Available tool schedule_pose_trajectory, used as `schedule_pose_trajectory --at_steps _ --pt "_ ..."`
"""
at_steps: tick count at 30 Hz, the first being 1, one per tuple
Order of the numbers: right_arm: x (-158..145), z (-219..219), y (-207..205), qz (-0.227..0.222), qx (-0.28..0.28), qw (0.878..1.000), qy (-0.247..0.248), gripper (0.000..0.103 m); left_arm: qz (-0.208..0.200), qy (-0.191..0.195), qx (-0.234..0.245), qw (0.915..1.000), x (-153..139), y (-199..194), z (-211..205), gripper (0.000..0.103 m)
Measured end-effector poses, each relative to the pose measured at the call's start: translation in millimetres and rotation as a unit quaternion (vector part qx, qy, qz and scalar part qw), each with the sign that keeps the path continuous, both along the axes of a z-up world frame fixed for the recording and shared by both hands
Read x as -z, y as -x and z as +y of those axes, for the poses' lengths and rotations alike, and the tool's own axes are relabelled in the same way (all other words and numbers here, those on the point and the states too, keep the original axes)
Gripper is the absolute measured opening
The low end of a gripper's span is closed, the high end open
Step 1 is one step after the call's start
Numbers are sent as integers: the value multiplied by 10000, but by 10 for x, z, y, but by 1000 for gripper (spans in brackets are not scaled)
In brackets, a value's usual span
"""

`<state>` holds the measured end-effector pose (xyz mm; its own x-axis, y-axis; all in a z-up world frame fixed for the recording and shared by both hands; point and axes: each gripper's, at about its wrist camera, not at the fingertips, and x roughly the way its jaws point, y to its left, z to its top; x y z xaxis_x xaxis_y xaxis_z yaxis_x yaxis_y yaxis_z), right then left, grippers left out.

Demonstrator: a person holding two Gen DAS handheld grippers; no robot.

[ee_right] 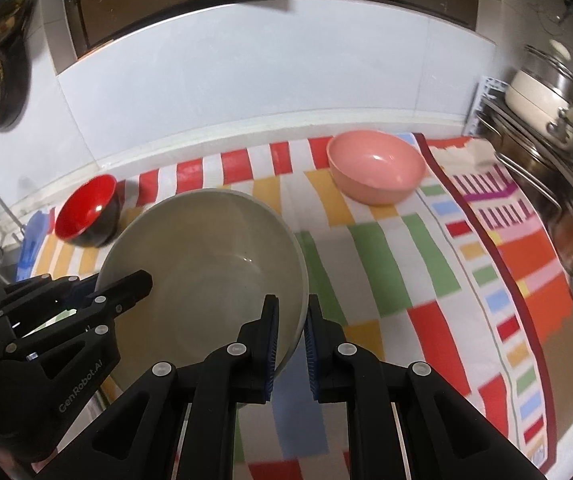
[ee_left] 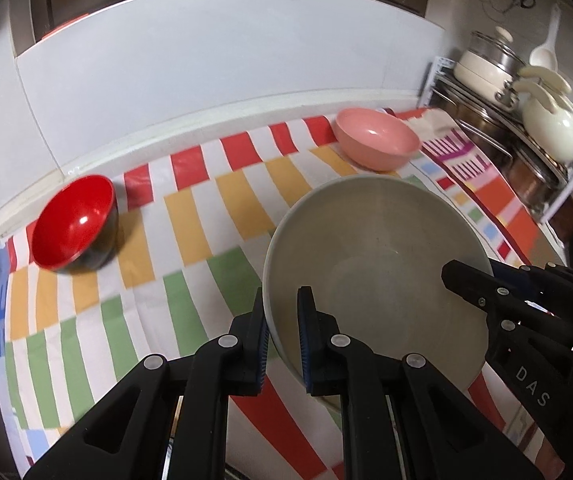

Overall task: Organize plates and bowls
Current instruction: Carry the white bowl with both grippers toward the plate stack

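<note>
Left view, nearest: the left gripper (ee_left: 282, 332) pinches the near left rim of the big bowl (ee_left: 378, 264). One finger is inside the rim and one is outside.
Left view, right side: the right gripper (ee_left: 470, 280) reaches in and holds the right rim of the same bowl.
Left view, far: the red bowl (ee_left: 74, 224) sits far left on the striped cloth (ee_left: 134, 308). The pink bowl (ee_left: 376, 138) sits far right, near the wall (ee_left: 206, 72).
Left view, far right: pots (ee_left: 486, 68) are stacked on a rack, off the cloth.
Right view, nearest: the right gripper (ee_right: 290, 336) is pinched tight on the near right rim of the big bowl (ee_right: 202, 256).
Right view, left side: the left gripper (ee_right: 126, 284) grips the left rim.
Right view, far: the red bowl (ee_right: 88, 212) is just behind the big bowl. The pink bowl (ee_right: 376, 166) is well apart, far right.
Where the big bowl is: held by both grippers over the cloth (ee_right: 406, 272). It looks lifted, but I cannot be sure.
Done: nothing is stacked yet, it seems.
Left to do: probably set the big bowl down and gather the red and pink bowls with it. No plates show.
</note>
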<state>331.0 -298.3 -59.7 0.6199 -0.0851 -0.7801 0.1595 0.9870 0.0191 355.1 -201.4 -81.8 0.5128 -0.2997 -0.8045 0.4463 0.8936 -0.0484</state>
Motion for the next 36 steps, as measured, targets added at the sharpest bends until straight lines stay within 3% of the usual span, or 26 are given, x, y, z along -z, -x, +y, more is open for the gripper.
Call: schedule_pose_trajectory --at_steps 18,36 --pt "303 58 613 452 163 9988 -124 14 437 -146 135 9988 298 523 -5 15" --pt "506 71 746 758 153 9969 -169 14 727 -316 117 9968 531 626 -4 15"
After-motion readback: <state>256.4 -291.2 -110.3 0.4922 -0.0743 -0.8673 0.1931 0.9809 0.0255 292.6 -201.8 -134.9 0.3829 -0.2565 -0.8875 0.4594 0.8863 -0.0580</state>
